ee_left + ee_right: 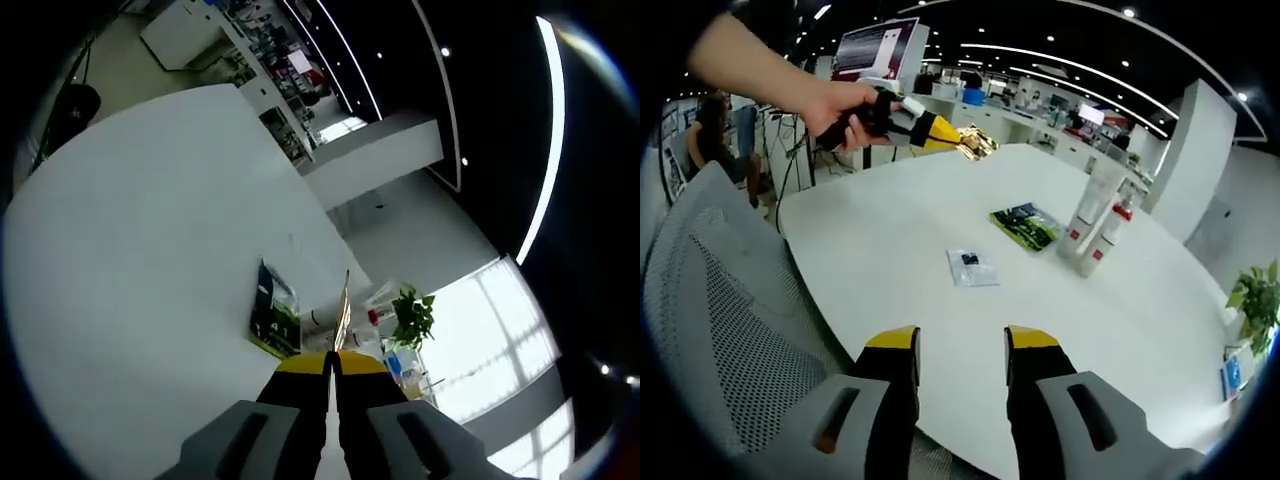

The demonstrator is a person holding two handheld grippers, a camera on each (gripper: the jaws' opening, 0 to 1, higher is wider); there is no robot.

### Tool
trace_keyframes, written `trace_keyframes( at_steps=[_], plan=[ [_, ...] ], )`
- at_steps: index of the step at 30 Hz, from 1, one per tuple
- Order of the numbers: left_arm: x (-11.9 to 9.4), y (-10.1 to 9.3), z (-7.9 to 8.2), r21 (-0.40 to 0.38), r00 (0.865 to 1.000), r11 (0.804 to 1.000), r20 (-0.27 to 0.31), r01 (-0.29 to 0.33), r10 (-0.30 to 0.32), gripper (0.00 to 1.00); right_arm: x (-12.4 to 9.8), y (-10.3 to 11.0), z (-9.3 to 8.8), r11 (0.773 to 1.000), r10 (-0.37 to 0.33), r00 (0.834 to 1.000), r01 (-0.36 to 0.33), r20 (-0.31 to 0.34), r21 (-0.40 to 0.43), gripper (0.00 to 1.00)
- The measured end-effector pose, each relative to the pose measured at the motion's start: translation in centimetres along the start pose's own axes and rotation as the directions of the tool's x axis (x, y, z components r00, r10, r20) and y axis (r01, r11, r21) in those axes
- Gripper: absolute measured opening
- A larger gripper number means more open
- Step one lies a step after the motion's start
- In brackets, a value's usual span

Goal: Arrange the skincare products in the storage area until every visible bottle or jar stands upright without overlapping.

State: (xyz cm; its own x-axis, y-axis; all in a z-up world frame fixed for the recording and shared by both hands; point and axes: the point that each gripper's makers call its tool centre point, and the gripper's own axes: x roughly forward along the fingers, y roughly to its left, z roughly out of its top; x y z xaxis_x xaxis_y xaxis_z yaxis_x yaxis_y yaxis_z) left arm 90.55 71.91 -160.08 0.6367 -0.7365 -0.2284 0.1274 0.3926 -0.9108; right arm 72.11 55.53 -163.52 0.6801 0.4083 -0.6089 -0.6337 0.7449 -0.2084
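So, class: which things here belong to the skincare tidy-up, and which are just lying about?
Belongs to the job:
- white bottles with red caps
- gold packet held in the left gripper
- green packet
- small clear sachet

Just lying about:
- mesh chair
- potted plant
- wall screen

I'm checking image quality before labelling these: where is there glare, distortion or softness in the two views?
Left gripper view: the windows are blown out white, the table washes pale, and the picture is rolled. Right gripper view: even lighting, lamp reflections on the table stay mild, fisheye bends the table edge, and the gold packet in the left gripper shines.
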Motion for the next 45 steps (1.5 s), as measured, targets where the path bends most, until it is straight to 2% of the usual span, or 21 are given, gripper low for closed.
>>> trace_keyframes(
  at_steps=[4,8,10,14,26,30,33,38,45],
  plan=[
    [1.1,0.7,0.8,-0.008,1.000,1.000,-0.003,-0.010,0.010,0.01,0.0,-0.2,0.1,1.000,-0.002,1.000,0.002,0.003,0.021,0.35],
    [2.6,1.9,1.9,-0.029,1.000,0.999,0.001,-0.028,0.028,0.01,0.0,-0.3,0.7,0.999,-0.004,0.999,0.002,0.033,0.050,0.40],
    [3.3,2.0,2.1,-0.031,0.999,0.999,-0.004,-0.034,0.034,0.01,0.0,-0.2,0.6,0.998,-0.001,1.000,-0.001,0.030,0.056,0.40],
    [4.9,3.2,3.4,-0.038,0.999,0.998,-0.009,-0.054,0.054,0.01,0.1,-0.2,0.4,0.999,0.002,1.000,-0.003,0.020,0.051,0.40],
    [9.5,6.7,6.0,-0.070,0.991,0.989,-0.054,-0.127,0.123,0.01,0.3,-0.3,0.0,0.999,-0.001,1.000,0.001,0.002,0.053,0.41],
    [10.8,6.9,6.7,-0.050,0.988,0.989,-0.076,-0.137,0.133,0.01,0.3,-0.5,-0.2,0.998,-0.005,1.000,0.005,-0.007,0.057,0.41],
    [11.9,7.3,7.5,0.006,0.982,0.987,-0.092,-0.163,0.163,0.01,0.3,-0.4,-0.3,0.998,-0.002,1.000,0.002,-0.012,0.055,0.41],
    [13.0,7.6,8.2,-0.003,0.982,0.986,-0.092,-0.168,0.167,0.01,0.4,-0.3,-0.4,0.998,0.004,1.000,-0.003,-0.017,0.058,0.42],
    [14.0,10.3,8.4,0.015,0.964,0.971,-0.117,-0.237,0.237,0.02,0.5,-0.3,-0.6,0.998,0.005,1.000,-0.003,-0.028,0.065,0.42]
  ],
)
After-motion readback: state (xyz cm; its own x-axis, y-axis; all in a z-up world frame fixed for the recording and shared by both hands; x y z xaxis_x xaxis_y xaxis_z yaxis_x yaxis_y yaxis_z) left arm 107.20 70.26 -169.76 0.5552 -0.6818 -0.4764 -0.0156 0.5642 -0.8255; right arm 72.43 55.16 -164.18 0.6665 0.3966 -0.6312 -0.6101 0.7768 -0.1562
